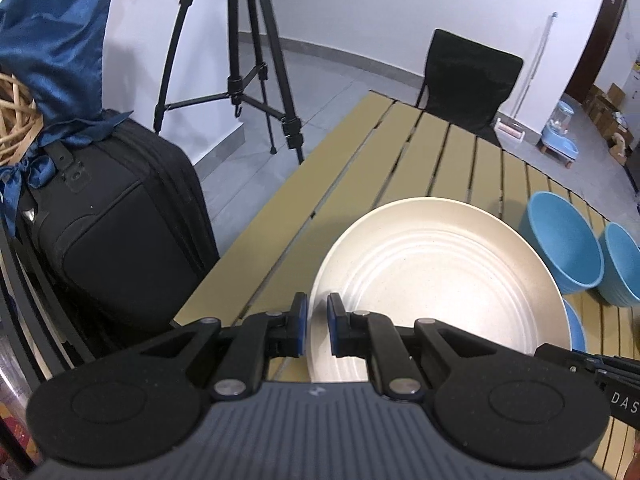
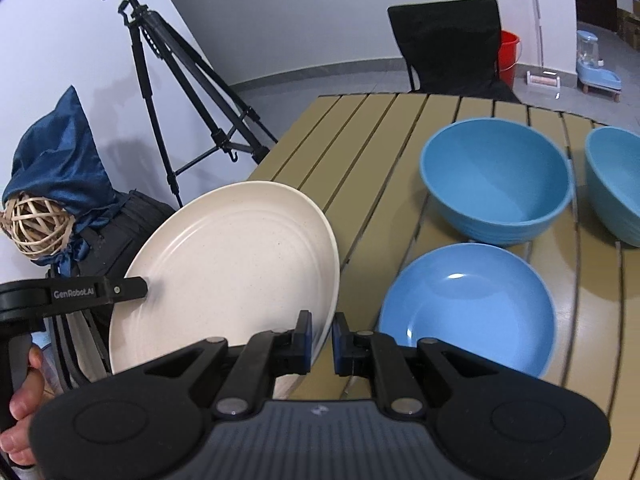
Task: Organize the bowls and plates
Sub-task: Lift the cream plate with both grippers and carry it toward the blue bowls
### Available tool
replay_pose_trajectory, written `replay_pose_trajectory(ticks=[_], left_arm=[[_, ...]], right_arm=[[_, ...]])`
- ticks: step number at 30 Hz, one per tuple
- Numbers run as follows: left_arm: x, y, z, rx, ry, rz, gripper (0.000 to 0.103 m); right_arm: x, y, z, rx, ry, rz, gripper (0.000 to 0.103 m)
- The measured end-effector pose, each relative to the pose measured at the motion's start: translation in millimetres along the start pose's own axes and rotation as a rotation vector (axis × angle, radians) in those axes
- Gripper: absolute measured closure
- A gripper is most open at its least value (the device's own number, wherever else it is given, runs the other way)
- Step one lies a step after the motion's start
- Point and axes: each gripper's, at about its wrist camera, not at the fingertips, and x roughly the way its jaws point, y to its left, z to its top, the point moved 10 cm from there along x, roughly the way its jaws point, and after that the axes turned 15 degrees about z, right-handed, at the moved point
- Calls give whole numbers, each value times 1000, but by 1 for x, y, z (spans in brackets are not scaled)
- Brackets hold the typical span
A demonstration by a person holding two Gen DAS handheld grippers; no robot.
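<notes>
I have both grippers clamped on the same cream plate [image 2: 232, 264], one on each side of its rim. My left gripper [image 1: 317, 320] has its blue pads nipped narrow on the plate's left edge, and my right gripper [image 2: 322, 340] pinches the opposite edge the same way, jaws almost together with only the rim between them. In the right wrist view the plate is tilted and clear of the table [image 2: 360, 152], partly hanging out past the table's left edge, and the left gripper's black finger reaches onto it from the far side; a hand [image 2: 24, 396] grips that tool's handle at the lower left.

On the slatted tan table, to the right of the held plate, a blue plate [image 2: 468, 308] lies flat. Behind it stand 2 blue bowls: the nearer blue bowl [image 2: 496, 180] upright just beyond the blue plate, and a second blue bowl [image 2: 616, 184] beside it, cut off by the right edge.

Off the table to the left I see a black suitcase [image 1: 120, 232], a blue cloth [image 1: 56, 48] draped over a wicker ball [image 2: 36, 224], and a black tripod [image 2: 172, 80]. A black chair [image 2: 448, 44] sits at the table's far end
</notes>
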Motion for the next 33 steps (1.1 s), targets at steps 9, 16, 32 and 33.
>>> replay_pose_trajectory(ticks=[9,16,32,33], left_arm=[[-42,-25,-11,30,-49,-51,92],[-68,-51,-25,62,-71,-94,92],[-117,-125,-63,165,-106,-181,92],[-120,-132,-65,176,-109,-185,92]], right_arm=[[-54,-8,-12,9,-68,-20,93],[-95,-24,-26,33,-121,-47,94],[-182,-70,-62,103,-234,-120,95],[-188,-74,-65,107,-241,-125,95]])
